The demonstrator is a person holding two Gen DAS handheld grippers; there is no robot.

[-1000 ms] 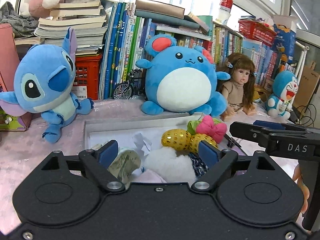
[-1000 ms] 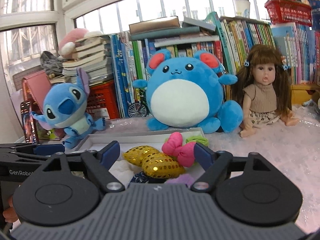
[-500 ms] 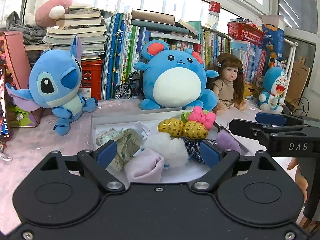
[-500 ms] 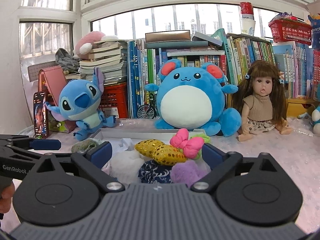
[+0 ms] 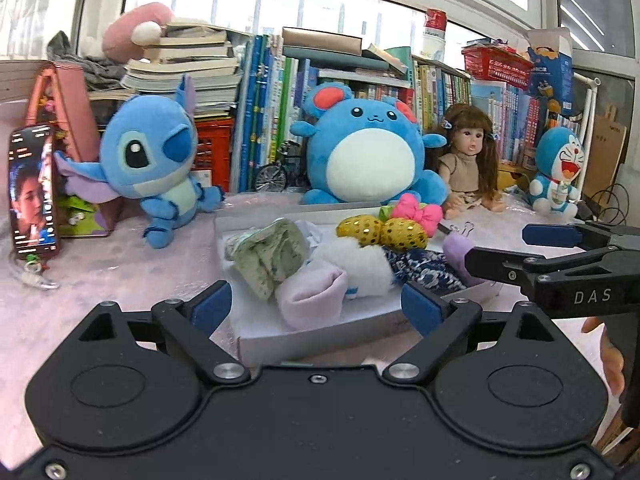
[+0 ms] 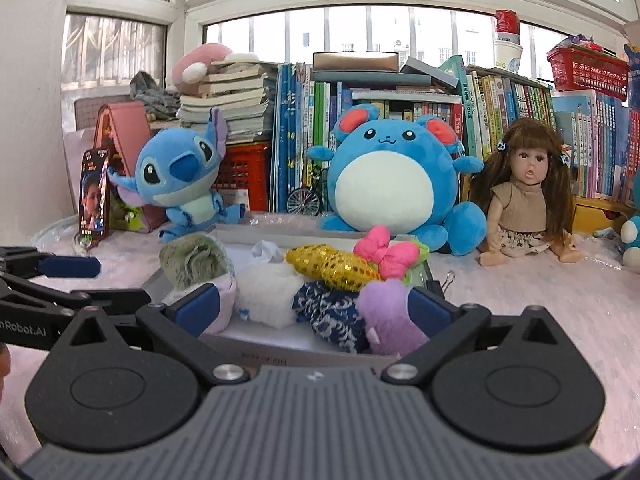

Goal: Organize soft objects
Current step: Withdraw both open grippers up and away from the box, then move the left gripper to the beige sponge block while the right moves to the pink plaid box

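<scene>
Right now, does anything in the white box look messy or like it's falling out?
Yes. The soft things sit heaped in the white box, not in rows. The purple fuzzy toy lies at the right edge, leaning over the rim. Both claws, left and right, are open and hold nothing.

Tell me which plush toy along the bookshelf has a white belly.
The round blue mouse plush in the middle. Its belly is a big white oval; the Stitch plush to its left has a pale blue-green chest instead.

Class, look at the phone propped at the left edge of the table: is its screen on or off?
On. The phone stands upright, its screen lit and showing a face, in both views.
</scene>
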